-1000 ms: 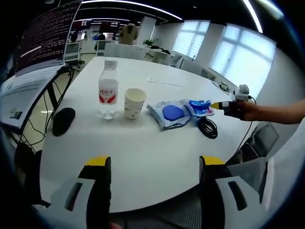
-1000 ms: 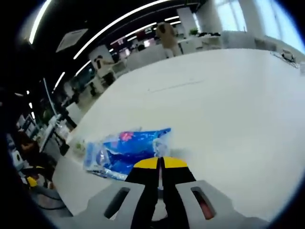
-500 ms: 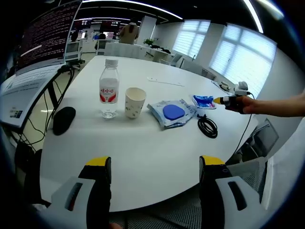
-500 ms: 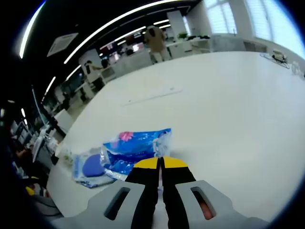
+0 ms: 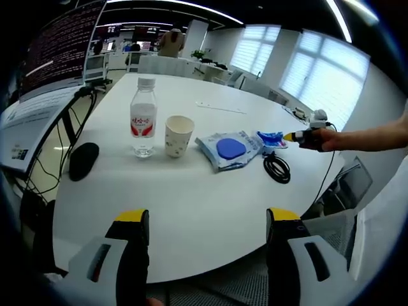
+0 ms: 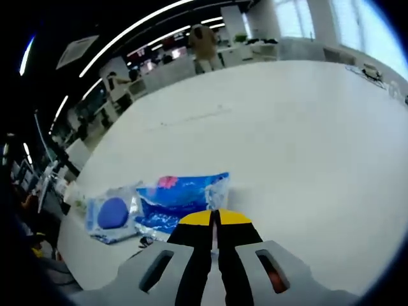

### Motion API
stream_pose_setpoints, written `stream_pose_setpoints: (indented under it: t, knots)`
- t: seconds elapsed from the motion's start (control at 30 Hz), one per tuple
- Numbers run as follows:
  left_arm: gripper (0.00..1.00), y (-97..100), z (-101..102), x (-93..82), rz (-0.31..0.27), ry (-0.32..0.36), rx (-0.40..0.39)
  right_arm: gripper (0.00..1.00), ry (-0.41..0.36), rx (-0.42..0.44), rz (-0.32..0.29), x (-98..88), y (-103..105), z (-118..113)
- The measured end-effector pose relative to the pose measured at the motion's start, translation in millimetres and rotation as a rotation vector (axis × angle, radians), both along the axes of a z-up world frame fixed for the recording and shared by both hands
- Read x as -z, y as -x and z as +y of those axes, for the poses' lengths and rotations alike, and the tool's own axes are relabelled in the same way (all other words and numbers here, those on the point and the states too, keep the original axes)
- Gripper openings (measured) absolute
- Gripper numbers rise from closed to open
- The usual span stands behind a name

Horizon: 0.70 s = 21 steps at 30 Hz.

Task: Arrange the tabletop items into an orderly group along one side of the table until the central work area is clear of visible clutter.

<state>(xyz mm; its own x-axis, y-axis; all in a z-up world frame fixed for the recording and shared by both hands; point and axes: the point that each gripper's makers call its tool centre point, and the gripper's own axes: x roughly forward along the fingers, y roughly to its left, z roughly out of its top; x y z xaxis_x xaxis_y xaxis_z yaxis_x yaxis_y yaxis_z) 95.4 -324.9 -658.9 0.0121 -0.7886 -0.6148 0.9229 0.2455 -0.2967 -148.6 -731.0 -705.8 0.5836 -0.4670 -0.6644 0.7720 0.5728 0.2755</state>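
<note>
Left gripper view: a white table (image 5: 191, 204) is carrying a loose row of items toward its far side. A black computer mouse (image 5: 83, 160) is lying at the left edge, with cables (image 5: 70, 127) running down beside it to a monitor stand; a large screen with text (image 5: 60, 41) is standing at the upper left. Next along, a clear water bottle (image 5: 143, 125) with a red label is standing upright, and a paper cup (image 5: 178, 136) is standing just beside it, apart. Further right a pale blue packet with a dark blue round insert (image 5: 228, 150) is lying flat, and a coiled black cable (image 5: 277, 168) is sitting near it. The left hand-held gripper (image 5: 207, 220) is hanging over the near edge, jaws spread wide, grasping nothing. The right hand-held gripper (image 5: 299, 136) is reaching in from the right on a bare forearm, its tips at a small blue wrapper (image 5: 271, 138) lying next to the packet.

Right gripper view: the right hand-held gripper (image 6: 215, 220) is showing yellow tips pressed together, clenched on the near edge of the blue wrapper (image 6: 182, 197), which is glossy, crinkled, with a pink mark. The pale packet (image 6: 113, 215) is lying just left of it. A person (image 6: 203, 44) is standing in the background beyond the table (image 6: 306, 146).
</note>
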Motion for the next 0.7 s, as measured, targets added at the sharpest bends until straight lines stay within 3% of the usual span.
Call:
stream_pose_setpoints:
  t: [0.43, 0.7]
  knots:
    - [0.75, 4.0, -5, 1.8, 0.002, -0.001, 0.001, 0.00, 0.007, -0.001, 0.026, 0.6, 21, -12]
    - [0.75, 6.0, -3, 6.2, 0.019, -0.001, -0.006, 0.03, 0.008, 0.000, 0.025, -0.1, 22, -12]
